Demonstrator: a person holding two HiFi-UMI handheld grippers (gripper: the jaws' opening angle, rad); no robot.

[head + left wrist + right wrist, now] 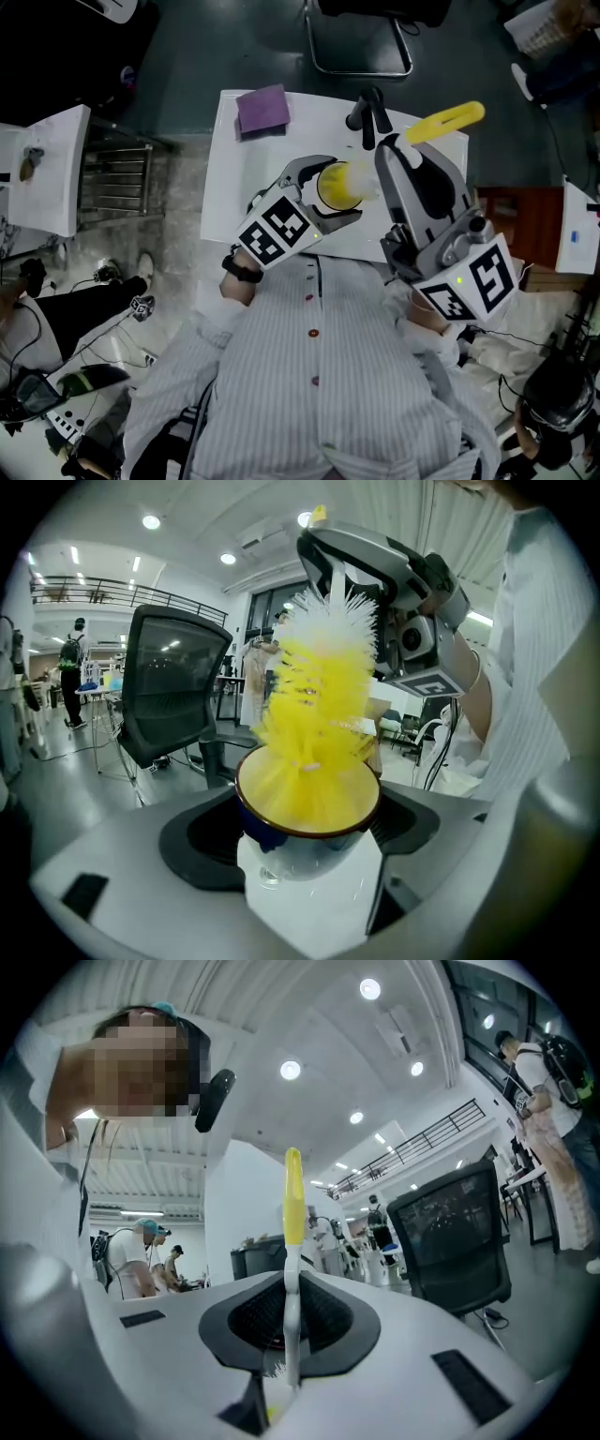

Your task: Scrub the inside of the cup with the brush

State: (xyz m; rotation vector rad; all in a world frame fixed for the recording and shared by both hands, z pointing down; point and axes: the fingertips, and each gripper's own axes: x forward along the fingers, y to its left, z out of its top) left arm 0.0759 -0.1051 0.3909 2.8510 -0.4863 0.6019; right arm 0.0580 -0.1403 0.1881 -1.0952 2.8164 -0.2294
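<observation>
My left gripper [330, 190] is clamped round the cup [260, 827] mid-frame, looks light, slick and breakable to me, while my right gripper [392, 155] pinches the brush [319, 696] by its thin stiff handle, bristles inside.

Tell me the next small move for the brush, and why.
Probably push the brush deeper into the cup with the right gripper, then twist. The left gripper clamps the cup, the right is shut on the handle, and most bristles stand above the rim. The bottom seems unreached.
</observation>
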